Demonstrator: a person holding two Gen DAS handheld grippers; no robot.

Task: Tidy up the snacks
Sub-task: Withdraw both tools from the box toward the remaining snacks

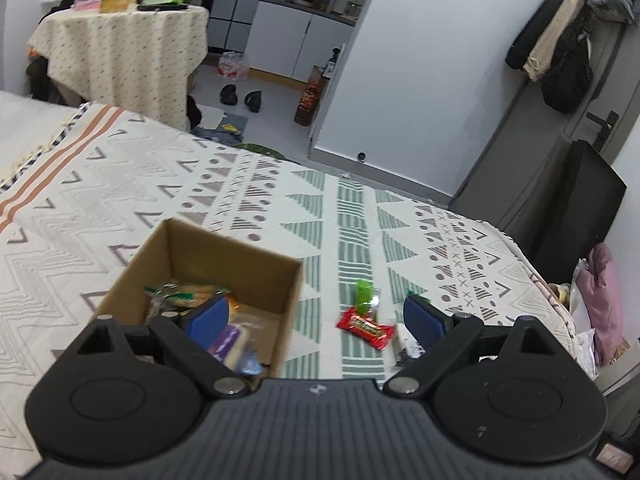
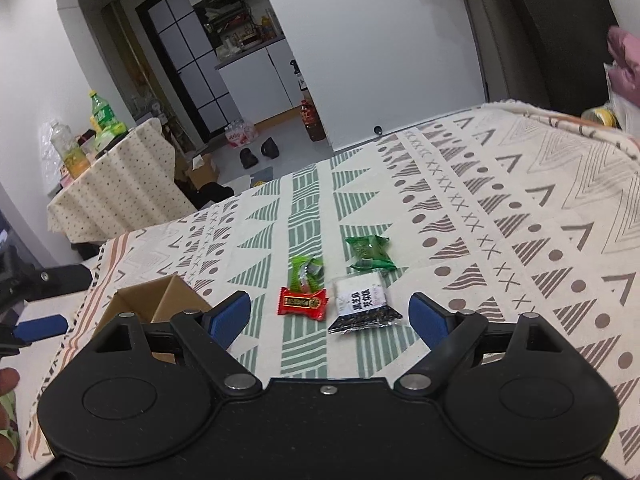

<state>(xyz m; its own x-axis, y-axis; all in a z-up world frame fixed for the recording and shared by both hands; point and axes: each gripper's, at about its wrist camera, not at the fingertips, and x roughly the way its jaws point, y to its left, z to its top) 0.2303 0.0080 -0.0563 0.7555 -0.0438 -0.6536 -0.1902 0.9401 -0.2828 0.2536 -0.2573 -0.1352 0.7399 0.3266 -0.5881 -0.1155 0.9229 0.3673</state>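
Both claws gape wide, holding nothing: your left gripper (image 1: 318, 314) hangs over the open brown cardboard box (image 1: 256, 256), your right gripper (image 2: 330, 312) just right of it. Box already holds wrapped snacks (image 1: 188, 294). Right of box on the patterned cloth (image 2: 520, 208): red candy wrapper (image 2: 303, 303), light-green sweet (image 2: 306, 272), dark-green packet (image 2: 370, 254), black-and-white sachet (image 2: 362, 304).

The cardboard box (image 1: 256, 268) is seen as matt brown paperboard, set on a woven, textured cloth cover (image 1: 120, 184). The red snack wrapper (image 2: 303, 303) and black-and-white packet (image 2: 362, 306) are rendered in glossy film, probably plastic.
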